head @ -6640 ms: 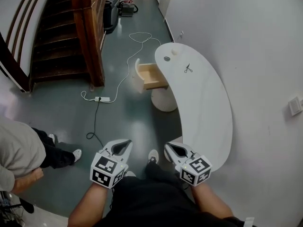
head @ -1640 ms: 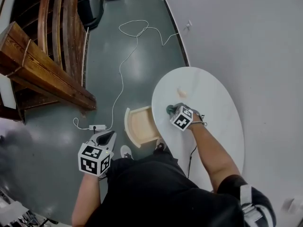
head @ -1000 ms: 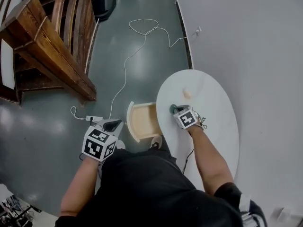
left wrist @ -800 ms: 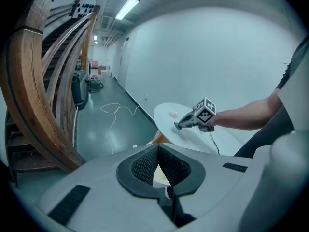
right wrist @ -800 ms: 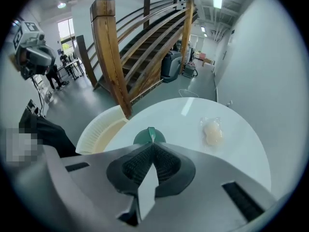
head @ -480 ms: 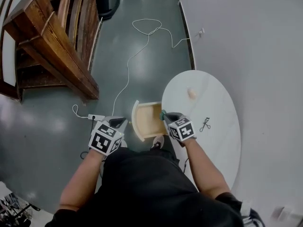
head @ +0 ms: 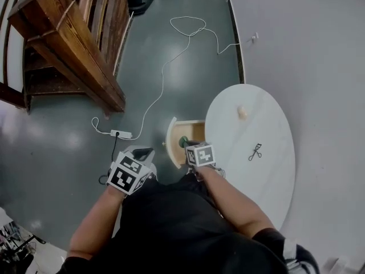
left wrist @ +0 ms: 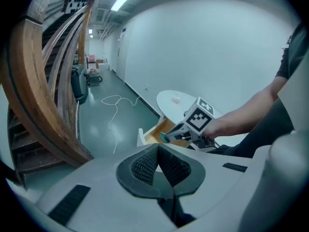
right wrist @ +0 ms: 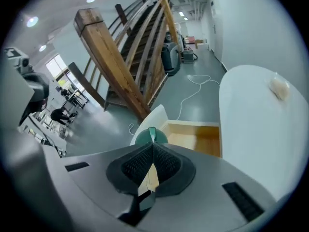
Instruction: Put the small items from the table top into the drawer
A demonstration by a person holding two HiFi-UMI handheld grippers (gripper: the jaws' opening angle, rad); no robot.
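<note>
Seen from above, a person stands at the near end of a white oval table w/ a gripper in each hand. The R gripper is held over the open wooden drawer, which sticks out from the table's left edge. Its jaws are clamped on a small flat green disc, gripped edge-on. The disc pokes out past the jaw tips and sits over the drawer's inside; can't tell whether it touches the wood. The L gripper is lower left, close to the person's body and above the grey-green floor. Its jaws are pressed together w/ nothing between them, and it points roughly toward the drawer & the R gripper. Two items lie on the table top, well apart from each other: a small pale beige lump near the far end, & a small dark scissor-like tool about mid-table. On the floor left of the drawer is a white power strip. A white cable runs from it & loops away toward the white wall. At top left is a dark wooden staircase w/ a heavy handrail.
</note>
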